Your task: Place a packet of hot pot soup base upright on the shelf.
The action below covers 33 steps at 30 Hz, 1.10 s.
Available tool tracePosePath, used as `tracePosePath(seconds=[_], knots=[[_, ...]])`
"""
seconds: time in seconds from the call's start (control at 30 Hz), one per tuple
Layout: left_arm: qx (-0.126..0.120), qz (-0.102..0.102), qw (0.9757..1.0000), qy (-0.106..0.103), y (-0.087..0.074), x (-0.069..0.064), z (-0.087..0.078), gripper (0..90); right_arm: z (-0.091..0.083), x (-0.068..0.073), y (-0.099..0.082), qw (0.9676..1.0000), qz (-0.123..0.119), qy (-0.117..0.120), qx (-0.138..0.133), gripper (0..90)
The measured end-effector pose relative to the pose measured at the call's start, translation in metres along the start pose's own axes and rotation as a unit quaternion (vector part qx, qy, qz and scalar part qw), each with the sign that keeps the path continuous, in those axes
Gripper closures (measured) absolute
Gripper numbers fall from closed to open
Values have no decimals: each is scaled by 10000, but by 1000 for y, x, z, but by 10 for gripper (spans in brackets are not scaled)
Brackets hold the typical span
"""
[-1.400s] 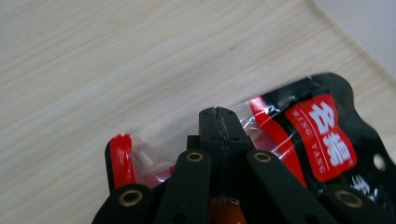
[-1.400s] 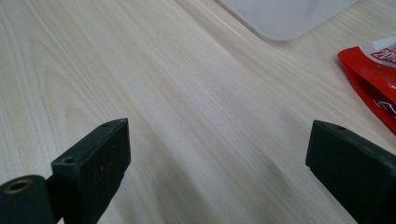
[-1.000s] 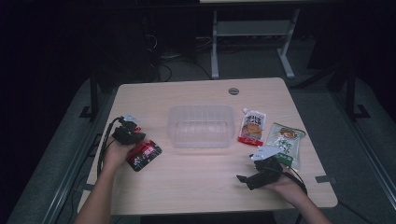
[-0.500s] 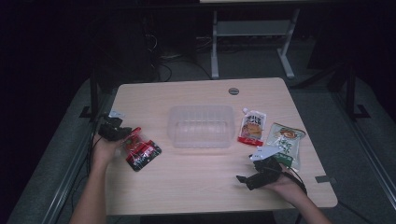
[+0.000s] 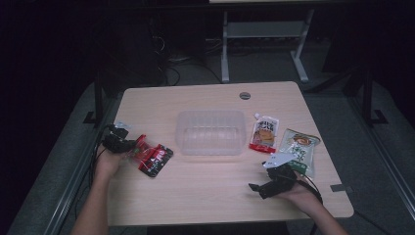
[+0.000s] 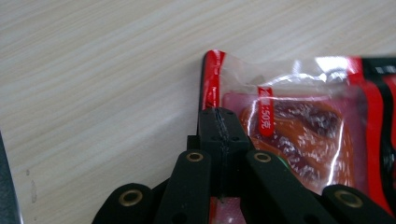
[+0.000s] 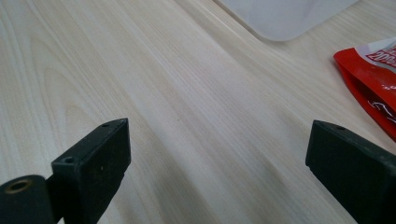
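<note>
— Pale wood bench (image 5: 205,196), dark room behind. Stock?
— Clear tub (image 5: 211,132) at centre, nothing inside. Red-and-black snack pouch (image 5: 151,157) at left, flat on bench, not yet binned. Two more pouches: red-and-white (image 5: 263,134) just right of tub, green (image 5: 297,150) beyond.
— Fingers?
— Left gripper (image 6: 219,122): clamped tight on pouch's sealed edge. Right gripper (image 7: 217,154): spread wide, idle, holding nothing.
— Remaining?
— Probably all three pouches to load.

Glossy red plastic packet (image 6: 299,121) on matt pale wood-grain table (image 6: 93,70).
</note>
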State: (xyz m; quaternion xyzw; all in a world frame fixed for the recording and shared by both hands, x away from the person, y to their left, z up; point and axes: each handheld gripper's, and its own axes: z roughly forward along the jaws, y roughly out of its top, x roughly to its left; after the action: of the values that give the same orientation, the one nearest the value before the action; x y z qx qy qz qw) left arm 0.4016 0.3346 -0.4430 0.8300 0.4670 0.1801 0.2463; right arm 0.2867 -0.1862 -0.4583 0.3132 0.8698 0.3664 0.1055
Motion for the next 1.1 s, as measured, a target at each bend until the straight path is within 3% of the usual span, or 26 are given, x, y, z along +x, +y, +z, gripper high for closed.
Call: tracePosePath(seconds=[0.23,0.4,0.47,0.57,0.83,0.9,1.1], knots=[[-74,260,9995,-163,2,-8,2,897,1,1,0,10000,-20,-2,-3,63],[-116,359,9993,-68,6,-8,5,896,2,2,1,10000,-30,22,21,62],[-302,360,9988,-146,12,-8,5,896,3,1,1,10000,-29,25,22,63],[-164,478,9987,-49,16,-14,10,896,4,1,1,10000,-17,22,27,63],[-119,687,9973,-236,16,-23,13,897,3,1,1,10000,-48,21,33,63],[-164,828,9957,-380,13,-26,12,897,2,1,1,10000,-13,32,17,63],[-111,939,9933,-667,11,-37,8,897,2,1,1,10000,-27,24,9,63]])
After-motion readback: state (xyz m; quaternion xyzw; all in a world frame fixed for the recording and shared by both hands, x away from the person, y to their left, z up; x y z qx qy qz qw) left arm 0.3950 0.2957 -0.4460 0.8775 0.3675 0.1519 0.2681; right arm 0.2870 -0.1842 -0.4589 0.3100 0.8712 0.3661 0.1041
